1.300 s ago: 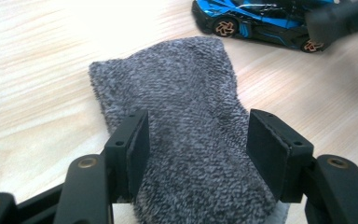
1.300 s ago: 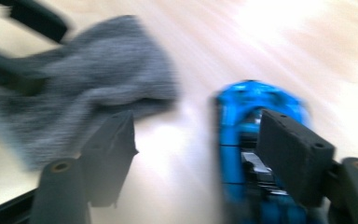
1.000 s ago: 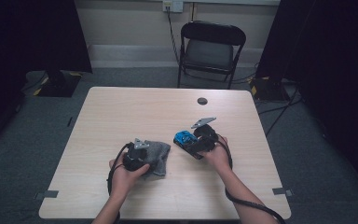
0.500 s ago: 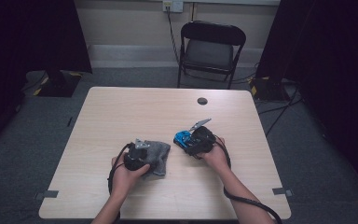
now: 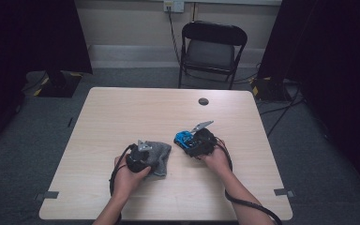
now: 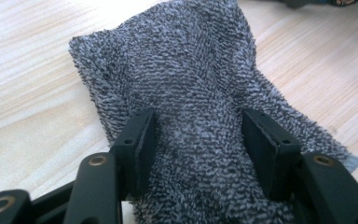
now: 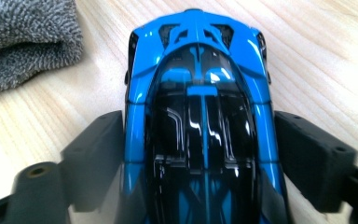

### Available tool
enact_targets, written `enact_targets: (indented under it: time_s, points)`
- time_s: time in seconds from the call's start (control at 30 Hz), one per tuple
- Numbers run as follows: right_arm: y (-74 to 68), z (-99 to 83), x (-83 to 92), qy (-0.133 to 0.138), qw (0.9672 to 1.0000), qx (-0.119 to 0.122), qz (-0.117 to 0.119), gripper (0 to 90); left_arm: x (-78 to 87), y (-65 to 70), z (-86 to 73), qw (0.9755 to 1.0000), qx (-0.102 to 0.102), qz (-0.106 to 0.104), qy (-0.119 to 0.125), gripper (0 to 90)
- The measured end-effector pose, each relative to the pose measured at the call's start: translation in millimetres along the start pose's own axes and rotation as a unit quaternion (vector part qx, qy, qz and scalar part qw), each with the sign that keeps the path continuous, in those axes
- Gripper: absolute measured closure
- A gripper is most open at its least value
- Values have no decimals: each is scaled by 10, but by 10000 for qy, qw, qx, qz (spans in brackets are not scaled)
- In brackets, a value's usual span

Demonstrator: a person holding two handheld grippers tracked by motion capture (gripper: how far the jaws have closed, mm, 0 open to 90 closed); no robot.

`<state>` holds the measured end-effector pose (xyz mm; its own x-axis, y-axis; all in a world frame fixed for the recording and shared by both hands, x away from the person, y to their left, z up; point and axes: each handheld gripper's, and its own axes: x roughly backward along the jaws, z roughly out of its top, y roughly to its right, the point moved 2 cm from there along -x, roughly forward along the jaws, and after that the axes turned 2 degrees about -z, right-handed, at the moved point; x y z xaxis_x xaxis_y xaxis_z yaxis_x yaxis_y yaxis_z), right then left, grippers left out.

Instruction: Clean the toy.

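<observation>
Closing, the left tool [image 6: 198, 140] pinches the grey towel [image 6: 186, 93]; the right tool [image 7: 200, 154] closes on the blue toy car [image 7: 198, 93]

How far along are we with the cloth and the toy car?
Done: both hand-held grippers are on their items. In hand: left hand-held gripper has been closing around the bunched grey cloth; right hand-held gripper has been closing around the blue toy car. Left: cloth and car still lie apart.
</observation>
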<state>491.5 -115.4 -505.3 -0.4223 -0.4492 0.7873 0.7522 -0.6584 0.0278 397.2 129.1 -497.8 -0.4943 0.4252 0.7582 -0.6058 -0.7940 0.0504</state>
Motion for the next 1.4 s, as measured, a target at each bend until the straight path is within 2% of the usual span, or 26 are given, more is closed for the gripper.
enact_targets:
  time_s: [0.23,0.5,0.77,0.9,0.97,1.03,1.1,1.13,1.4]
  points:
    - [-13,-6,7,8,10000,-55,-36,256,-1,4,-7,10000,-17,16,16,464]
    - [-24,26,7,-144,9998,-110,-93,257,4,-8,-6,10000,-23,-26,19,470]
    - [-49,34,3,-154,9994,-245,-189,254,9,-24,-4,9999,124,-105,59,466]
    - [-52,48,-16,-55,9997,-144,-195,253,9,-32,-3,9998,152,-141,74,467]
    - [-56,73,-16,33,9998,-10,-196,248,10,-33,-2,9998,137,-137,68,466]
    - [-48,100,-19,67,9999,-40,-115,232,11,-35,-2,9998,131,-147,60,466]
    - [-42,127,-21,99,9999,28,-130,211,11,-38,-4,9998,136,-155,68,466]
    - [-42,147,-32,123,9999,35,-43,194,11,-37,-4,9998,134,-154,66,466]
    - [-62,200,-160,-46,9996,281,-80,148,11,-39,-5,9997,130,-168,75,466]
